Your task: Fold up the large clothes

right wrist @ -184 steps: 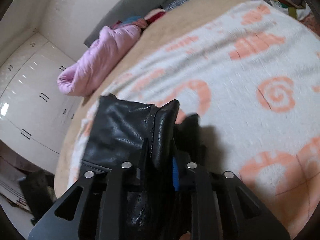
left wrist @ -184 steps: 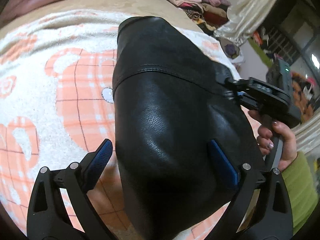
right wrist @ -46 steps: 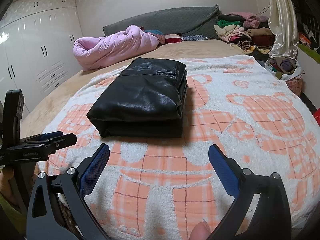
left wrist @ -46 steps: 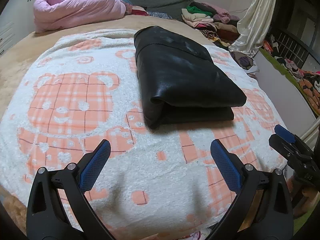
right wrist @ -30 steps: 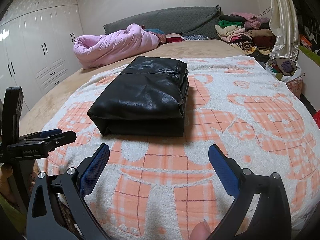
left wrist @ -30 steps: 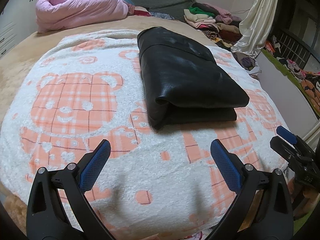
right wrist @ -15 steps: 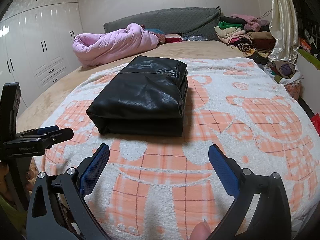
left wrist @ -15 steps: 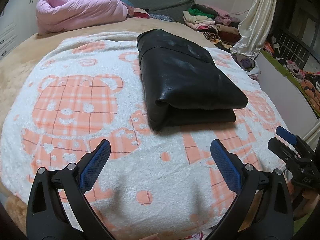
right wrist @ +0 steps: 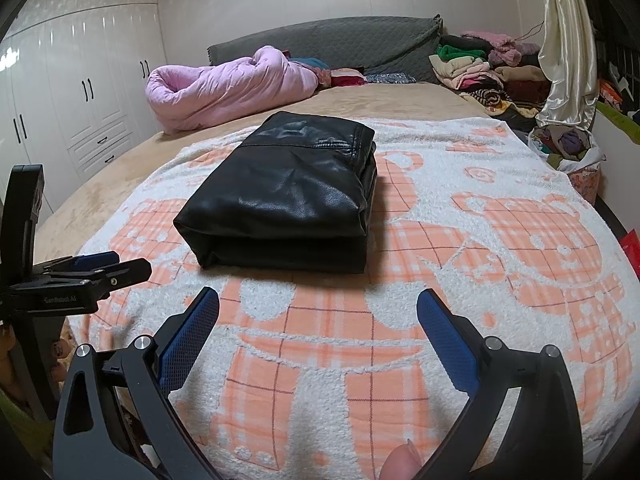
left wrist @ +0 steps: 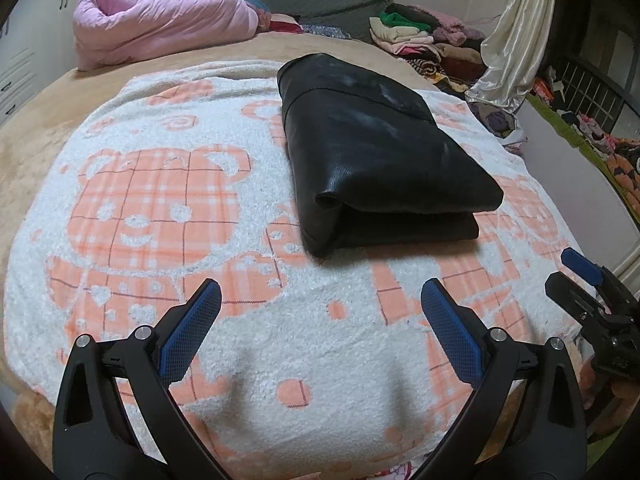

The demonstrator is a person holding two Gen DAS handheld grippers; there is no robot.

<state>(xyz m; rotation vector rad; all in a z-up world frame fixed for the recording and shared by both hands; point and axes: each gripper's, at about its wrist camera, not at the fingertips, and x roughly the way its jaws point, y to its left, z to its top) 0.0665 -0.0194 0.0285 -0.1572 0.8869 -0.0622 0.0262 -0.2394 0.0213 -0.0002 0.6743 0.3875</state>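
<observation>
Wardrobe doors (right wrist: 80, 120) show only in my right view. Folded black leather jacket (left wrist: 372, 160) lies mid-blanket (left wrist: 160, 240), unmoved; my left gripper (left wrist: 320, 312) and right gripper (right wrist: 318, 312) stay spread wide, empty.

Soft, even indoor light is filling both views, sharp and free of blur. Glare is glinting off the black leather garment (right wrist: 288, 184) and wardrobe doors (right wrist: 60, 80). Fisheye distortion is bowing edges, corners vignetting dark.

Bed (right wrist: 400, 98) with grey headboard (right wrist: 328, 46) ahead of gripper; white wardrobes (right wrist: 76, 92) along left wall; cream curtain (right wrist: 566, 52) at right; ceiling spotlight glare.
</observation>
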